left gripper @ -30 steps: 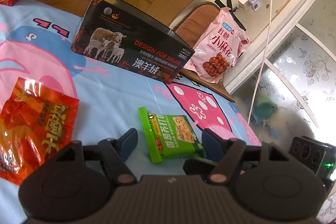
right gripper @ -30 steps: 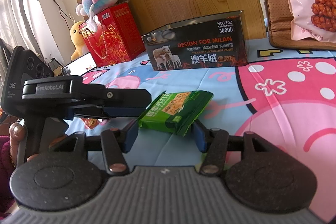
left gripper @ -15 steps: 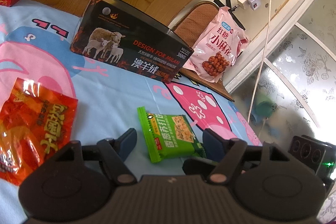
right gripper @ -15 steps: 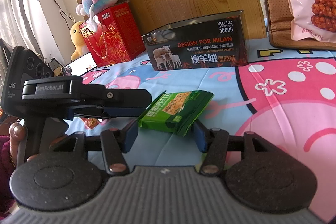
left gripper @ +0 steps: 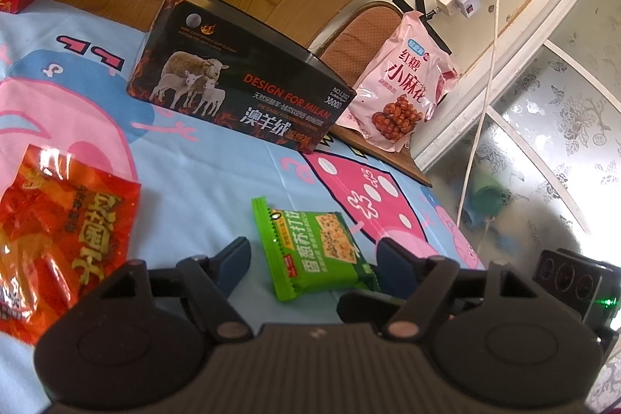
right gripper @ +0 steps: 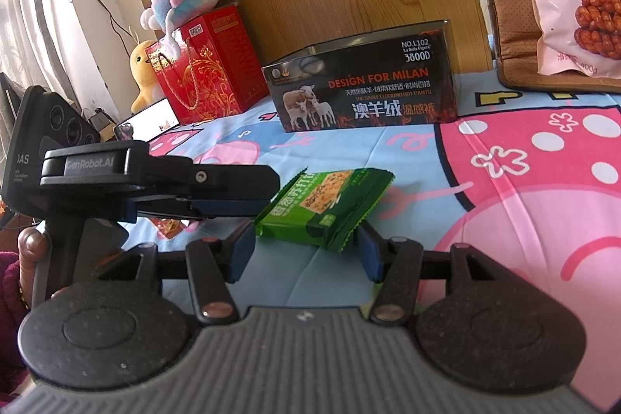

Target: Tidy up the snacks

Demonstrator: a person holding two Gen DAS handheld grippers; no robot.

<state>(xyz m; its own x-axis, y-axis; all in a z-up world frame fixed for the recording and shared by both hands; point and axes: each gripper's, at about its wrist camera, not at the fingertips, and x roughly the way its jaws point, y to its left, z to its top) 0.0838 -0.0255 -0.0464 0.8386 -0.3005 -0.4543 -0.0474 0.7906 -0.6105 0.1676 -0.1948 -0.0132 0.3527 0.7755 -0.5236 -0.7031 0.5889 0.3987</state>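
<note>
On the bed sheet: the green cracker packet [left gripper: 316,251] lies flat on the cartoon-print sheet [left gripper: 217,173], near the middle, in front of both grippers.
Left gripper [left gripper: 310,255]: its jaws have just been opening and stand wide; the green packet lies between them, but neither pad presses on it, so it is released.
Right gripper [right gripper: 306,247]: jaws apart on either side of the packet's near end; its right pad sits close to the crimped edge, with no squeeze visible, so I read it as unclenched.
Red snack bag [left gripper: 58,235]: lies flat at the near left of the sheet, well apart from the green packet.
Pink snack bag [left gripper: 403,92]: leans upright at the far right against a brown cushion [left gripper: 349,41].
Black tin box [left gripper: 240,96]: stands far centre, lid off; it looks like the likely container, though that is a guess.
Red gift box [right gripper: 209,64]: far left, beside plush toys.
Progress: early; no snack appears to be in the box, and all three packets seem left to gather.
Next, by my judgement: one gripper must close on the green packet and lift it.
</note>
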